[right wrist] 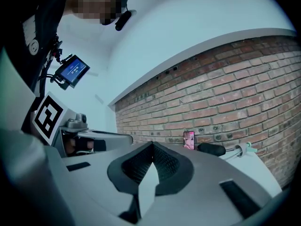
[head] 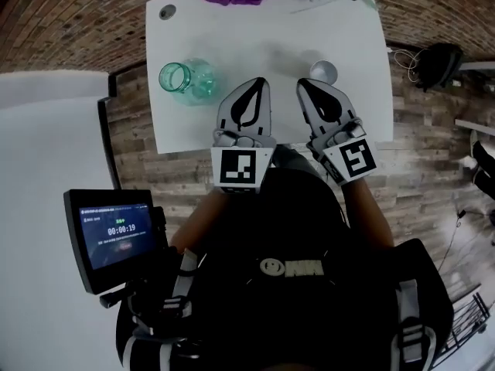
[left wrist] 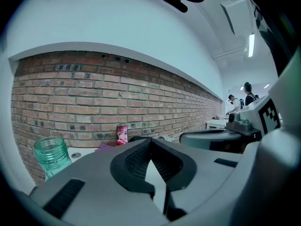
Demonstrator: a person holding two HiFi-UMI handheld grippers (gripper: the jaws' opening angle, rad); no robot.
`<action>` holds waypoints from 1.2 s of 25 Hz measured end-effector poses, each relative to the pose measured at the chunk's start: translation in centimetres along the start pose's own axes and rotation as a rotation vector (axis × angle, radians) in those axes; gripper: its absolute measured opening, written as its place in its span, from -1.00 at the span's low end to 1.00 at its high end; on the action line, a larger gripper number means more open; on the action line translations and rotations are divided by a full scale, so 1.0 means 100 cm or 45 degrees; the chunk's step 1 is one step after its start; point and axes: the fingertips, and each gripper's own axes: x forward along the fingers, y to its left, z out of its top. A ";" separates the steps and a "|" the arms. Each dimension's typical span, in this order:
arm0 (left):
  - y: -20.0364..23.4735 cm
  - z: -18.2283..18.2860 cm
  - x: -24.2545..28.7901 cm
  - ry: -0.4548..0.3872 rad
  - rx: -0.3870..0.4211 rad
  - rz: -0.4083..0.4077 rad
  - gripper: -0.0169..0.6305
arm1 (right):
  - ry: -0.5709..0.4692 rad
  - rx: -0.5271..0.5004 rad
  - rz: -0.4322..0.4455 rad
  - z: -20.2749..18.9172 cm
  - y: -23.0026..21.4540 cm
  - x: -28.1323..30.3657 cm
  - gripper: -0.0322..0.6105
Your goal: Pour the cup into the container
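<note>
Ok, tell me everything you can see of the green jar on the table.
The jar is see-through teal-green and looks like plastic or glass. It has a ribbed, threaded neck and a wide open mouth with no lid on it. It stands upright on its base on the white table, toward the table's left side. Nothing else touches it: the left gripper, shut, is to its right and apart from it. Whether anything is inside cannot be told.
</note>
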 end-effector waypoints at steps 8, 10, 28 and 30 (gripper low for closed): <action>0.023 0.001 0.001 -0.016 -0.044 0.028 -0.95 | 0.011 -0.026 0.041 -0.001 0.013 0.025 -0.91; 0.034 0.003 0.000 -0.031 -0.052 0.022 -0.95 | 0.004 -0.027 0.043 0.001 0.019 0.033 -0.91; 0.035 0.008 0.002 -0.055 -0.026 -0.074 -0.95 | 0.268 -0.203 -0.274 -0.075 -0.064 -0.046 0.16; 0.035 0.007 0.004 -0.050 -0.010 -0.073 -0.95 | 0.352 -0.179 -0.343 -0.106 -0.091 -0.058 0.17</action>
